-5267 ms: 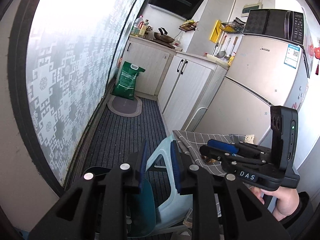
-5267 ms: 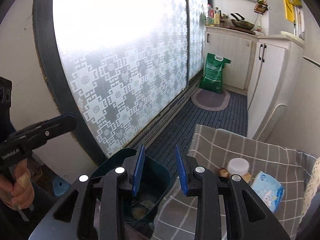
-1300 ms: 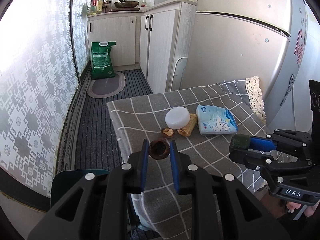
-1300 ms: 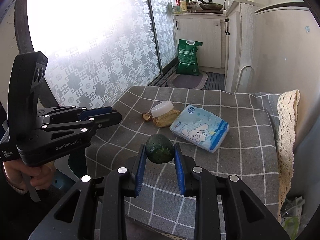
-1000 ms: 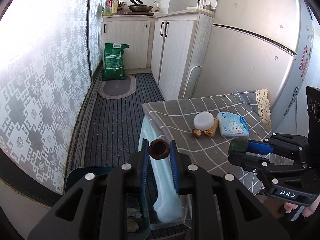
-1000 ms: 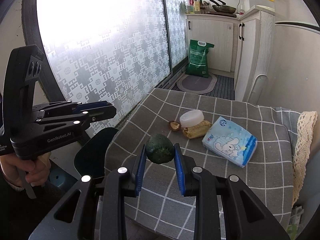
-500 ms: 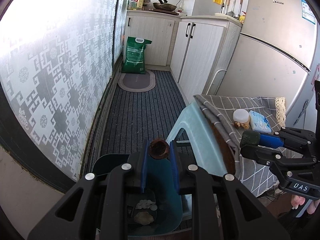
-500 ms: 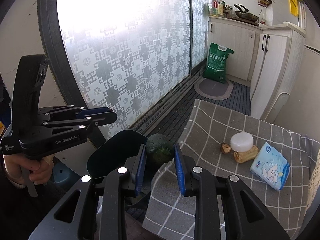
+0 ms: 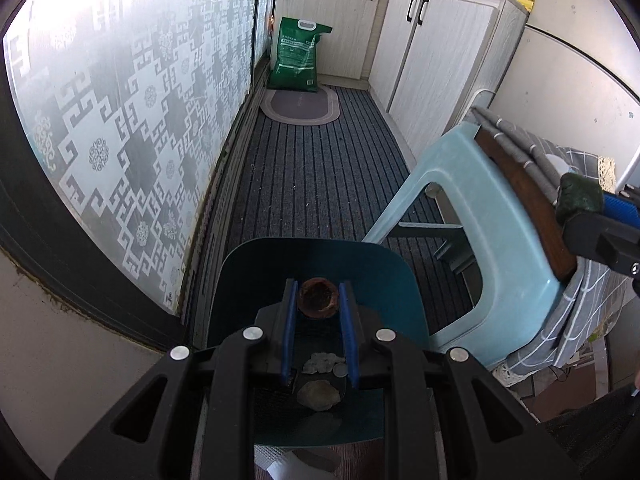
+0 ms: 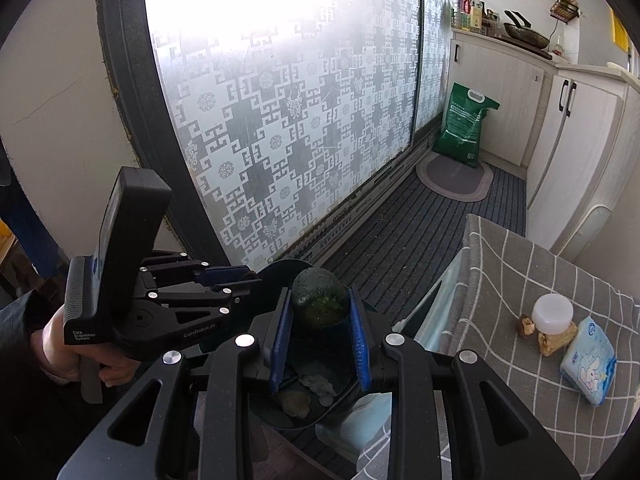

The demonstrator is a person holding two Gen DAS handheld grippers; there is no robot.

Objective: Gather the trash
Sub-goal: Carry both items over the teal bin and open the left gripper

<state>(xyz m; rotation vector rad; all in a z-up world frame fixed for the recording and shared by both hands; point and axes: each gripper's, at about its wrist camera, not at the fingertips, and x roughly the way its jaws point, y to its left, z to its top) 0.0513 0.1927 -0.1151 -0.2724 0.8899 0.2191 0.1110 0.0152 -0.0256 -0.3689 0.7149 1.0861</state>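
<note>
My left gripper [image 9: 318, 294] is shut on a round brown husk [image 9: 318, 298] and holds it over the open teal bin [image 9: 384, 280], where several scraps [image 9: 318, 394] lie at the bottom. My right gripper [image 10: 319, 300] is shut on a dark green avocado [image 10: 318, 297] and holds it above the same bin [image 10: 344, 396]. The left gripper also shows in the right wrist view [image 10: 250, 274], at the bin's left side. The avocado also shows at the right edge of the left wrist view [image 9: 580, 196].
A light blue plastic stool [image 9: 472, 216] carries a board under a grey checked cloth [image 10: 500, 280]. On the cloth lie a white lid [image 10: 552, 312], brown scraps [image 10: 554, 340] and a tissue pack [image 10: 588, 360]. A green bag [image 9: 298, 60] stands by the cabinets.
Both grippers have moved from the table down and left to the bin, each still holding its piece. The left gripper now points into the bin.
</note>
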